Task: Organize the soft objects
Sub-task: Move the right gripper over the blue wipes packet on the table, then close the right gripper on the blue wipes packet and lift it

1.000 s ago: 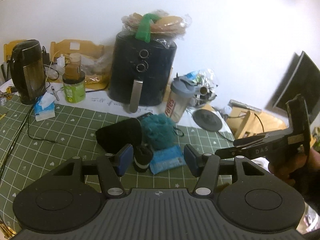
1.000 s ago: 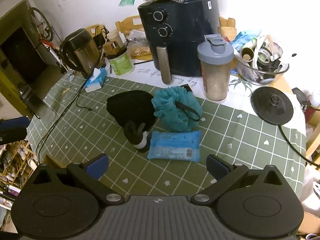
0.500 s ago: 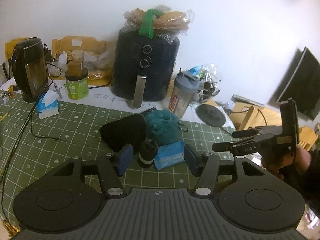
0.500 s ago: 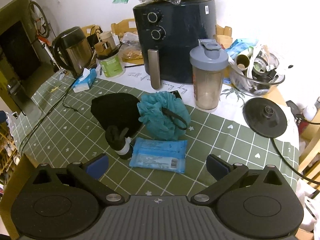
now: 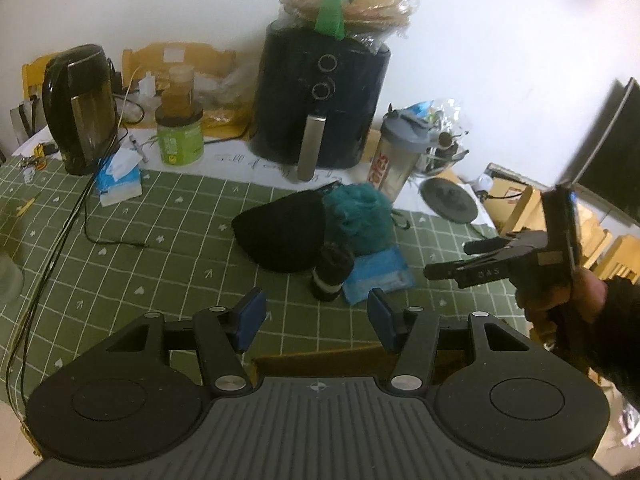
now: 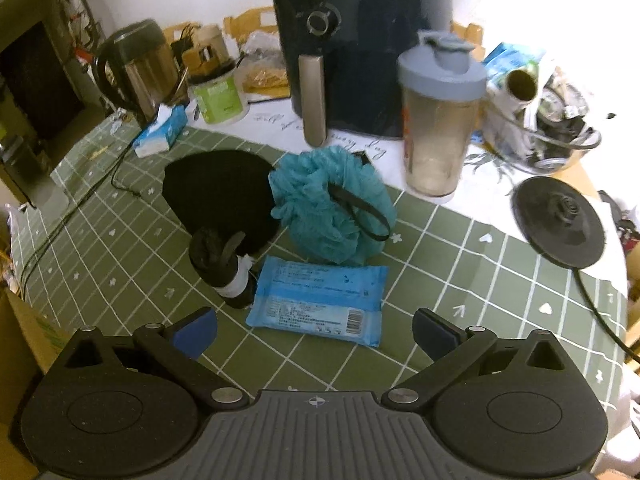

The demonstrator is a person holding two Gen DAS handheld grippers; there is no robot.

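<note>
Now right gripper (image 6: 314, 330) lower, nearer wipes pack (image 6: 318, 300), jaws wide, empty, left gripper (image 5: 316, 318) half-open, empty, unchanged.

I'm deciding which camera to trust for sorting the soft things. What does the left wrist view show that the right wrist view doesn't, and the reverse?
Only the left wrist view shows the right gripper from the side, held in a hand, and the bagged bread on the air fryer.

Only the right wrist view shows the sponge's black loop and the barcode on the wipes pack.

Both show the black hat, teal bath sponge, rolled black sock, shaker bottle and kettle on the green tablecloth.
</note>
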